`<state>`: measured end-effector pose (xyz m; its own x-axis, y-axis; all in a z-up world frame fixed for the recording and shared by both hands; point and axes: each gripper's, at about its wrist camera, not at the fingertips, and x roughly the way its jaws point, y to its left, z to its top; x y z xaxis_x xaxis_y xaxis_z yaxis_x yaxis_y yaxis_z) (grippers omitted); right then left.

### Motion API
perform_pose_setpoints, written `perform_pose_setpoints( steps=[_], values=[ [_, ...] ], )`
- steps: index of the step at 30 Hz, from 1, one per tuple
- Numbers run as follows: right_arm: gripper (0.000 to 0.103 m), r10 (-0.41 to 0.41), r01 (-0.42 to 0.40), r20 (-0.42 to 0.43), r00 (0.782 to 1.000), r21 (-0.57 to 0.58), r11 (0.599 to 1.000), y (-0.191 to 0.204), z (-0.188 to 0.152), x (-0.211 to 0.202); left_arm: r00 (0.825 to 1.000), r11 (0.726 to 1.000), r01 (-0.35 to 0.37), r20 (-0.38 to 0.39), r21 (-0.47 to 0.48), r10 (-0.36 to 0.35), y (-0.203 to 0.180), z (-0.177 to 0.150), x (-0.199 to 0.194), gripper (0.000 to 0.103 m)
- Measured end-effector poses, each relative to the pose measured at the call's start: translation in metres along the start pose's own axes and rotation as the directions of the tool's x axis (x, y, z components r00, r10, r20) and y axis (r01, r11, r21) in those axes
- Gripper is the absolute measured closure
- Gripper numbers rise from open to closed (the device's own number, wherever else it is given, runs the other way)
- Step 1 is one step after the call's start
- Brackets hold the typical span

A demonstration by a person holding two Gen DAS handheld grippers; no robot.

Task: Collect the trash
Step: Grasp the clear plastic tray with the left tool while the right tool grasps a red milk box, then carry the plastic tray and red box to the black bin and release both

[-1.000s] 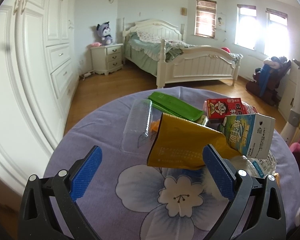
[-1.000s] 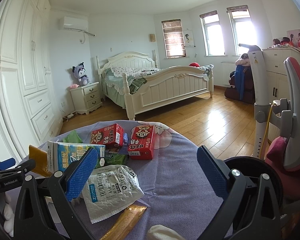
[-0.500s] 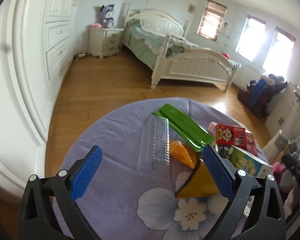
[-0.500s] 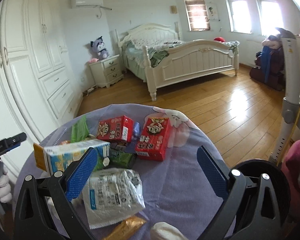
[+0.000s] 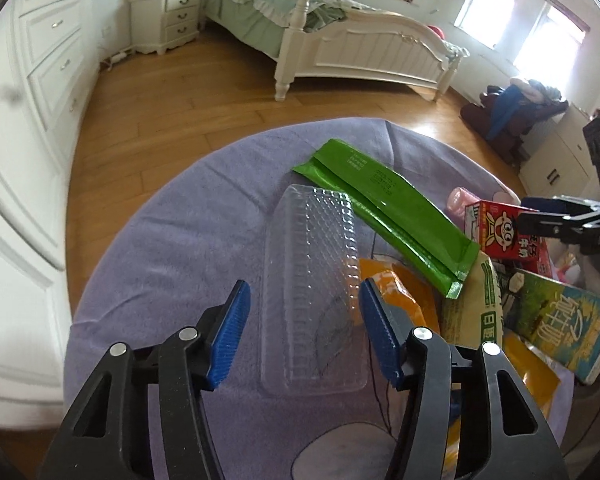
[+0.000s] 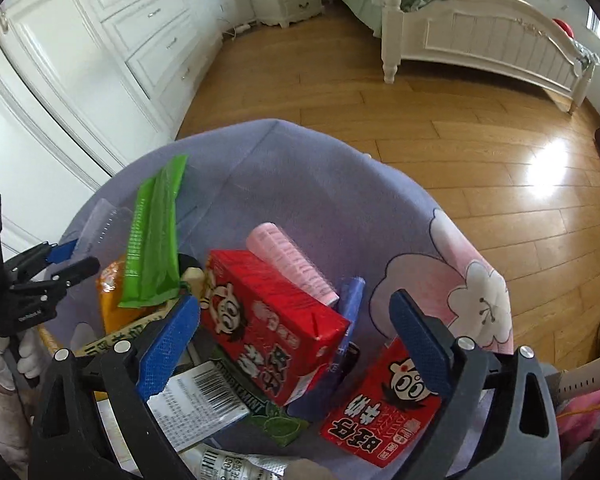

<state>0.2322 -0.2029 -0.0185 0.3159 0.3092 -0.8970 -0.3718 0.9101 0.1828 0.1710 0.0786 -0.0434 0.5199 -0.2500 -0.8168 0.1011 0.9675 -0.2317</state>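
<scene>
Trash lies on a round table with a purple flowered cloth (image 5: 172,240). My left gripper (image 5: 304,336) is open, its jaws either side of a clear plastic tray (image 5: 312,280) lying flat. Beside the tray lie a green wrapper (image 5: 384,212), an orange packet (image 5: 404,300) and a green-and-blue carton (image 5: 556,324). My right gripper (image 6: 296,348) is open, its jaws around a red milk carton (image 6: 268,324). A second red carton (image 6: 384,404) lies flat to its right, and a pink wrapper (image 6: 292,264) lies behind it.
A barcoded white packet (image 6: 200,404) and a mint wrapper (image 6: 276,420) lie near the right gripper's left finger. The left gripper shows at the left of the right wrist view (image 6: 32,280). Beyond the table are wood floor, a white bed (image 5: 360,40), a nightstand (image 5: 164,20) and wardrobes (image 5: 32,60).
Both grippers have tilted down and moved closer to the table. The left gripper has narrowed around the clear tray. The right gripper has come over the red carton.
</scene>
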Motion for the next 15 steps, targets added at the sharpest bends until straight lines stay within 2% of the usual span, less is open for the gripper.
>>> perform_pose_setpoints(
  steps=[1,2,3,4,5,6,9,11,15],
  values=[
    [0.011,0.038,-0.037,-0.012,0.999,0.022,0.999,-0.007,-0.002,0.001,1.0,1.0,0.009,-0.004,-0.005,-0.009,0.001,0.001,0.003,0.046],
    [0.019,0.077,-0.076,-0.014,0.997,0.043,0.996,-0.013,-0.004,0.003,1.0,1.0,0.009,-0.001,0.001,-0.009,0.0,0.002,0.006,0.046],
    [0.025,0.104,-0.103,-0.007,0.995,0.055,0.993,-0.017,-0.007,0.003,1.0,1.0,0.005,0.003,0.014,-0.005,-0.002,0.002,0.008,0.054],
    [0.034,0.123,-0.123,0.004,0.992,0.056,0.991,-0.018,-0.01,0.002,1.0,1.0,0.004,0.004,0.023,-0.004,-0.004,0.001,0.01,0.056],
    [0.042,0.139,-0.14,0.015,0.99,0.056,0.989,-0.021,-0.012,0.002,1.0,1.0,0.001,0.013,0.026,-0.001,-0.005,0.0,0.011,0.057],
    [0.042,0.152,-0.153,0.029,0.988,0.059,0.986,-0.021,-0.017,0.001,1.0,1.0,0.003,0.022,0.021,-0.003,-0.004,0.0,0.011,0.059],
    [0.058,0.201,-0.205,0.071,0.977,0.063,0.977,-0.016,-0.031,-0.005,0.998,1.0,0.013,0.054,-0.02,-0.012,0.001,-0.002,0.005,0.062],
    [0.067,0.198,-0.206,0.109,0.974,0.066,0.976,-0.009,-0.039,-0.013,0.997,0.999,0.004,0.078,-0.039,0.0,0.003,-0.004,-0.005,0.063],
    [0.07,0.18,-0.197,0.197,0.964,0.066,0.978,0.001,-0.049,-0.038,0.987,1.0,0.002,0.159,-0.027,0.002,-0.008,-0.011,-0.046,0.064]
  ],
)
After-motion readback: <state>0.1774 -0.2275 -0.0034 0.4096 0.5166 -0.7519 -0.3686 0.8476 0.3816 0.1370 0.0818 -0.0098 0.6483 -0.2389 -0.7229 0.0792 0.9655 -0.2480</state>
